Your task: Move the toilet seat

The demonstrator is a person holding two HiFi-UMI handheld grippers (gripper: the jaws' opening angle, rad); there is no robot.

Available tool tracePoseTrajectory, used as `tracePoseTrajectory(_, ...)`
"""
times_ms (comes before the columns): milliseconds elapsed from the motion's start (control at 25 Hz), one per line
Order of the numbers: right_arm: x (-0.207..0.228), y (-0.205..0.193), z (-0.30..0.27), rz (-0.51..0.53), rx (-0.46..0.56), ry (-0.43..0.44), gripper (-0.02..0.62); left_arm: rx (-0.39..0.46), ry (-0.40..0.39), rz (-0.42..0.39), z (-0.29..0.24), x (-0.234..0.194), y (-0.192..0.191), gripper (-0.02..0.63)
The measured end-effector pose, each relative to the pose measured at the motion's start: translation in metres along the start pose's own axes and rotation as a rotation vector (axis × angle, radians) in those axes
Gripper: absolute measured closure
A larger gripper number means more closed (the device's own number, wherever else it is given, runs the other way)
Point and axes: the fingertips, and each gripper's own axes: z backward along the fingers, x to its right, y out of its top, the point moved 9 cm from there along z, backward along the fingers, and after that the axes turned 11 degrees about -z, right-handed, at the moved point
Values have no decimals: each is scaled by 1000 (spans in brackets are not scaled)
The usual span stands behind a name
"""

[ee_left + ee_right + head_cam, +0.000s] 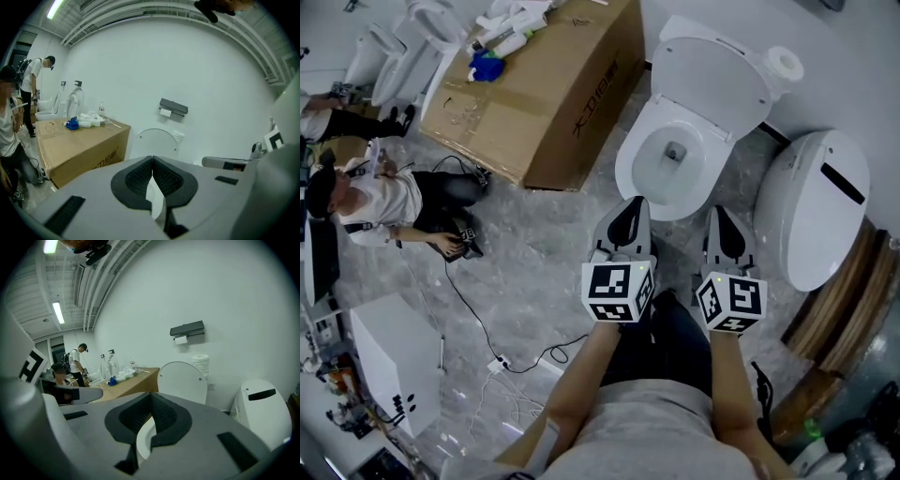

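The white toilet (649,178) stands against the wall with its lid (712,70) raised; the ring-shaped seat lies down around the bowl. My left gripper (633,204) hovers just before the bowl's front rim, shut with nothing in it. My right gripper (715,214) hangs beside it, a little right of the bowl, also shut and empty. In the left gripper view the closed jaws (152,161) point at the upright lid (157,143). In the right gripper view the shut jaws (151,399) sit below the lid (183,380), with the bowl rim (145,441) showing under them.
A second toilet (816,206) with its lid closed stands to the right. A large cardboard box (544,84) with bottles on top lies left of the toilet. A person (384,202) sits on the floor at left, with a cable (487,328) trailing nearby. A white cabinet (394,361) stands at lower left.
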Motion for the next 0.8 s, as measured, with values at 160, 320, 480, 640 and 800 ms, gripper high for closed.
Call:
tracePoseTrajectory(160,2,-1,-26,-11,-27,-31,578,-36,-20,13,-24,-18,-2,589)
tracePoseTrajectory(320,7,-8,-49,-32,-60,-78,578,-84,-46,39,-47,-31,-9,589)
tracePoseTrajectory(480,12,-16,-73,-63,-90,-111,578,-127,-85,66,-70,-43,-18,589)
tracePoseTrajectory(640,21,-24,-92,-89,-107,-155,578,-173,-118,61,-90,-50,-27,589)
tracePoseTrajectory(800,32,-37,-103,-149,-134,-198,578,-200,-128,91,-103,-55,-38,589)
